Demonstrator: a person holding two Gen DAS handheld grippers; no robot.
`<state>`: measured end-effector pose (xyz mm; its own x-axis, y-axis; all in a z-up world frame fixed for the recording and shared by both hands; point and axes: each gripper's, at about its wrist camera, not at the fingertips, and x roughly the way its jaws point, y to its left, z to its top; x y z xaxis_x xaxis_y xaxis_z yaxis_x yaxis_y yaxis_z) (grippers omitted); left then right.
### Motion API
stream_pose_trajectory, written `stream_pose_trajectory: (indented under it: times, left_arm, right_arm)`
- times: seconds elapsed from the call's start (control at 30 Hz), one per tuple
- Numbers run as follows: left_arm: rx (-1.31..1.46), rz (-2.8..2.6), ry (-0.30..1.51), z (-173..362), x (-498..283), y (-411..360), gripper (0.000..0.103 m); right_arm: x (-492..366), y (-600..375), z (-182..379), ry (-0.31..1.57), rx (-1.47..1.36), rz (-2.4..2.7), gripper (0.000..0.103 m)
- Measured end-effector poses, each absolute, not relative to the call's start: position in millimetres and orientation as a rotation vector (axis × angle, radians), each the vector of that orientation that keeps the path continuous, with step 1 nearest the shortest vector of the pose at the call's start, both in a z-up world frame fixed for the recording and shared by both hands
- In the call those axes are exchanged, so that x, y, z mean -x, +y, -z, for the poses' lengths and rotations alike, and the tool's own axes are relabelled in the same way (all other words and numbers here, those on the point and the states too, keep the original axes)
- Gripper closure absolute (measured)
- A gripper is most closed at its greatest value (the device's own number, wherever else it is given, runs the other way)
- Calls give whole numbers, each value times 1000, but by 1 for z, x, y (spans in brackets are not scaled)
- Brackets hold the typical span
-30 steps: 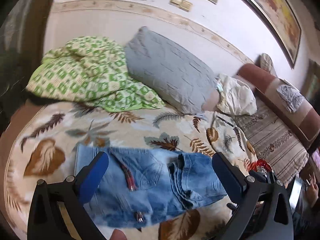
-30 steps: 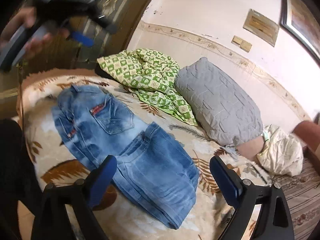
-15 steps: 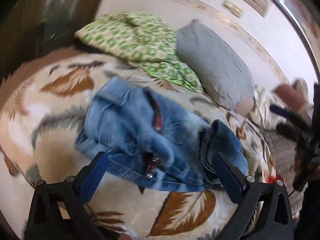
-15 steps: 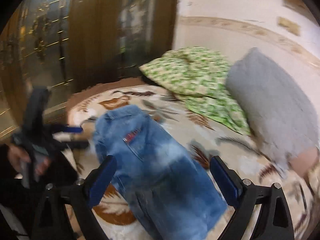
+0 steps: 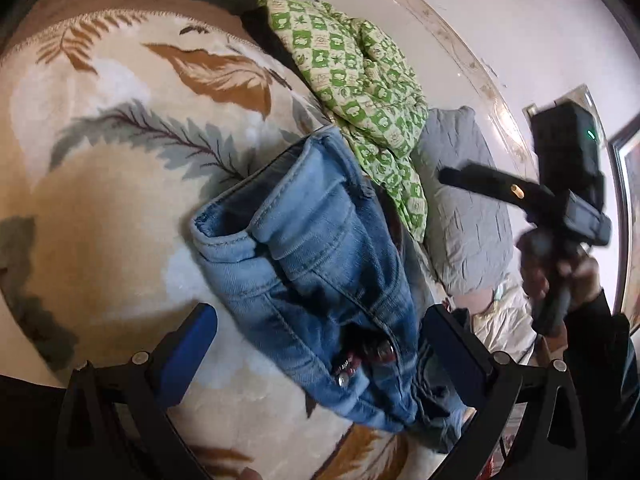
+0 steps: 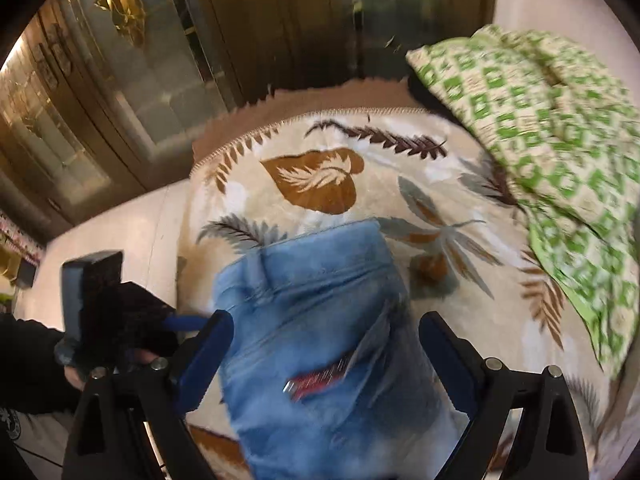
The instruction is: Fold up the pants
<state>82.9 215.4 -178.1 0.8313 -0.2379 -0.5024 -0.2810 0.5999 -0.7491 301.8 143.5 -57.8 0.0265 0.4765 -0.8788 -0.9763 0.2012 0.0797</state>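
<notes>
Left gripper (image 5: 318,344): fingers spread wide, nothing between the blue pads, hovering above the bed. To its left, bare leaf-print blanket (image 5: 120,200). Directly ahead and between the fingers, the blue jeans (image 5: 320,264) lie bunched on the blanket, waistband end toward the gripper with a metal button visible, one fold of denim raised and open on the far-left side. Beyond the jeans, a green checked quilt (image 5: 360,80); to the right of that, a grey pillow (image 5: 460,200). Far right of this view: the right gripper (image 5: 568,200), held up in a person's hand (image 5: 576,276), well clear of the jeans.

Right gripper (image 6: 326,356): fingers likewise spread, empty. To its left, the left gripper (image 6: 120,316) in a dark sleeve, just beside the jeans' edge. Jeans (image 6: 320,320) sit between and ahead of the fingers, a red label near the pocket; view is motion-blurred. Blanket (image 6: 320,176) ahead, quilt (image 6: 560,152) to the right
</notes>
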Motion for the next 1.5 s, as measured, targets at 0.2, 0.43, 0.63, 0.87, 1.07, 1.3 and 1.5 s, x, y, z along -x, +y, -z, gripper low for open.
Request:
stream_pose_trajectory:
  times: [0.2,0.43,0.63,0.87,1.07,1.3,1.5]
  left_arm:
    - [916,-113,586,181,-86,203,0]
    - [1021,-157,581,185,-77,205,0]
    - [1059,-160,529,188,-91,212,0]
    - [1022,-182,510,186,-95,208,0]
    - [999,-209,526,184,-95,208,32]
    - [984,-185,546,183,-89,205,72]
    - [824,-165,512,150,-83,184,76]
  right_arm:
    - [-328,191,89,1043,800,-1274,8]
    - [-342,218,114,1108,819,-1308,8]
    - [-351,230,128,1159,809,-1333,16]
    - [-364,240,150,1212,822,-1287,19]
    - [-355,242,154,1197,866,-1323,51]
    - [-340,235,131,1092,928,-1309,79]
    - [-321,215,90,1004,928,-1292,81]
